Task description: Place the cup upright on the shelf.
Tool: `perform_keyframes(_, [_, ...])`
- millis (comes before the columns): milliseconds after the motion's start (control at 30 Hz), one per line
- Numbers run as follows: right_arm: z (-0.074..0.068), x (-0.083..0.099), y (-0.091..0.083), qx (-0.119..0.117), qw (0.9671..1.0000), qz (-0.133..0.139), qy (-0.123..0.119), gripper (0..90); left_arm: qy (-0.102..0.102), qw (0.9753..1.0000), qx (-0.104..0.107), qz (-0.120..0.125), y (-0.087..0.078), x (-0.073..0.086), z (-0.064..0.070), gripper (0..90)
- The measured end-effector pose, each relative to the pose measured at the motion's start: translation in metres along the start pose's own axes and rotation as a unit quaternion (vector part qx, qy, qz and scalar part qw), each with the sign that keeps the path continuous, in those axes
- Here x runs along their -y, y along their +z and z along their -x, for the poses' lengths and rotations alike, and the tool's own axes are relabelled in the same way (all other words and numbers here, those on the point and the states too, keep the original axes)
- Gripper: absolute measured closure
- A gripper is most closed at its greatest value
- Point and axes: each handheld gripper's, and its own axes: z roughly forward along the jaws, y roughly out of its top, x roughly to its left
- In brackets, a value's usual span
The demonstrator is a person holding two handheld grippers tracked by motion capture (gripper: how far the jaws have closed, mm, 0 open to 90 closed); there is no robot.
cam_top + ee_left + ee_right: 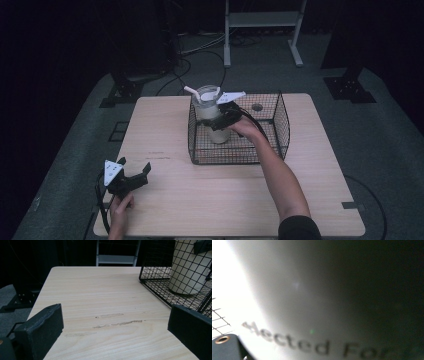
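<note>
Bench (pixel 210 190) of pale wood, rectangular, some faint scuff marks (pixel 117 322) toward its left half. Black wire basket (pixel 280 120) standing at the far edge, right of centre, open at the top. Inside it, at the basket's left end, tall white cup (pixel 212 115) upright on the mesh floor, clear lid on top, white straw (pixel 191 92) leaning out to the left. Blurred dark lettering across the cup's wall (pixel 294 342) up close in the right gripper view. Right forearm (pixel 280 170) reaching from the near right edge over the basket's front wall. Right gripper (pixel 226 116) against the cup's right side, about mid-height, pressed close to it; cannot tell whether clamped on the cup or merely alongside, jaws hidden. Left gripper (pixel 134 169) low over the near left corner, held by the left hand (pixel 120 207), jaws wide apart with bare bench between them, well clear of the basket.
</note>
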Motion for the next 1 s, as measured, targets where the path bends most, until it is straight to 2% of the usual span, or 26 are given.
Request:
perform_keyframes(200, [0.0,0.002,-0.003,-0.003,0.9998,-0.01,-0.018,7.4,0.0,1.0,0.0,0.0,0.0,0.0,0.0,0.0])
perform_keyframes(433, [0.004,0.004,-0.011,-0.001,0.9998,-0.012,-0.016,7.4,0.0,1.0,0.0,0.0,0.0,0.0,0.0,0.0])
perform_keyframes(833, [0.009,0.013,-0.025,0.012,0.9999,-0.001,0.001,7.6,0.002,1.0,-0.001,-0.001,0.0,0.0,0.001,0.0])
perform_keyframes(1000, [0.008,0.014,-0.028,0.015,0.9999,0.0,-0.005,7.6,0.001,1.0,-0.001,-0.001,0.0,0.0,0.001,0.0])
